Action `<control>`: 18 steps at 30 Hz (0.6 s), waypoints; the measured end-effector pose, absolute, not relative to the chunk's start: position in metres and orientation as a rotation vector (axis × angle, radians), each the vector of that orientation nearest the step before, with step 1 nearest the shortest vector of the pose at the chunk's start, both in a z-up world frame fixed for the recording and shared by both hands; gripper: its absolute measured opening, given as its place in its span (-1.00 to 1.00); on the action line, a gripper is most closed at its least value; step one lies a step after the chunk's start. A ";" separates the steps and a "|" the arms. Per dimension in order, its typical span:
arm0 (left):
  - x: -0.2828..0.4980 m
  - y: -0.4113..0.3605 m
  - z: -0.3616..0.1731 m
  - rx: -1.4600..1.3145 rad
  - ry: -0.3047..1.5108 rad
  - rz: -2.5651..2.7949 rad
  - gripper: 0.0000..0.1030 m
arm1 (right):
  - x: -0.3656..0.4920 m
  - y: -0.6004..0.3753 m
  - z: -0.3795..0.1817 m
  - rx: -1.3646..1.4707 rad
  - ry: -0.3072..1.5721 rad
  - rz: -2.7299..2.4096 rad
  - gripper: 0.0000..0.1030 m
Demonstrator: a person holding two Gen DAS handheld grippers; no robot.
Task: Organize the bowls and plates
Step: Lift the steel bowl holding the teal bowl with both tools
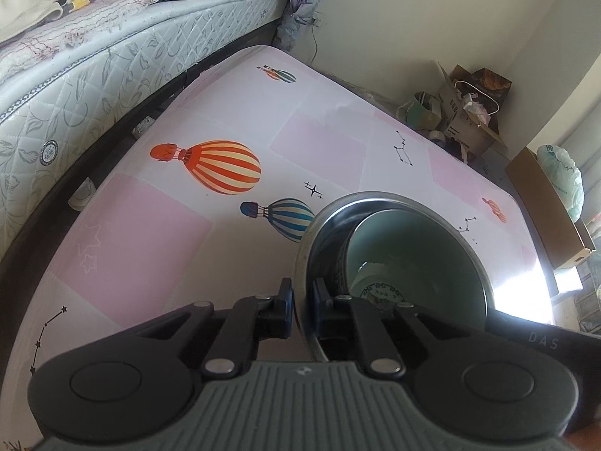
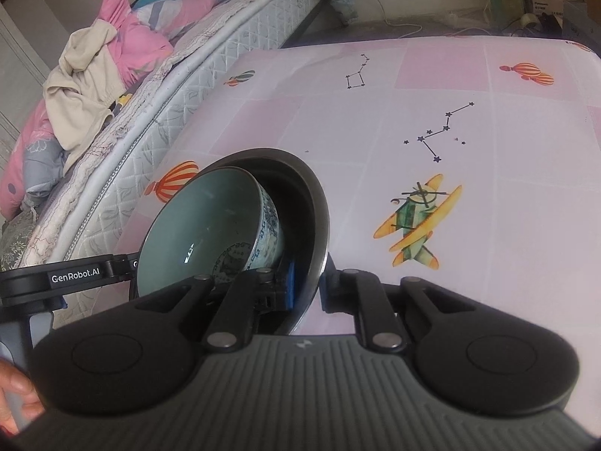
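Pinching the metal bowl [image 1: 484,263] rim oppositely, left gripper [image 1: 302,300] and right gripper [image 2: 308,282] should lift evenly, keeping the ceramic bowl [image 2: 210,225] nested inside it.

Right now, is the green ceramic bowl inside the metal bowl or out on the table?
Inside. The green ceramic bowl sits nested in the metal bowl, leaning toward one side, its patterned outer wall against the steel rim in both wrist views.

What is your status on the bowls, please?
Left gripper and right gripper both shut on steel bowl rim, opposite sides. Ceramic bowl nested inside, tilted. Tablecloth ahead unobstructed.
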State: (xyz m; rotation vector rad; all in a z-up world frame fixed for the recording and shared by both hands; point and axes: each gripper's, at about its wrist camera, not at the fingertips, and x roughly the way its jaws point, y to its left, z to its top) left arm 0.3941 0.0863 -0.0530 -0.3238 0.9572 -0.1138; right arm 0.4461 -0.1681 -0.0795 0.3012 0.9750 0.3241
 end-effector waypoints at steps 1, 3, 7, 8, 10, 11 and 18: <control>0.393 0.086 -0.053 -0.324 0.958 -0.111 -0.81 | 0.446 -0.168 -0.079 0.298 0.974 0.324 -0.77; 0.392 0.087 -0.052 -0.327 0.958 -0.109 -0.81 | 0.445 -0.168 -0.078 0.296 0.975 0.325 -0.77; 0.390 0.088 -0.049 -0.342 0.953 -0.115 -0.81 | 0.443 -0.170 -0.079 0.318 0.984 0.329 -0.77; 0.389 0.088 -0.048 -0.342 0.950 -0.116 -0.81 | 0.443 -0.171 -0.079 0.324 0.985 0.330 -0.77; 0.387 0.088 -0.044 -0.341 0.946 -0.115 -0.81 | 0.442 -0.172 -0.077 0.329 0.983 0.331 -0.77; 0.386 0.088 -0.043 -0.343 0.943 -0.116 -0.81 | 0.441 -0.172 -0.076 0.329 0.980 0.332 -0.77; 0.372 0.088 -0.023 -0.350 0.907 -0.116 -0.81 | 0.429 -0.172 -0.058 0.328 0.954 0.348 -0.77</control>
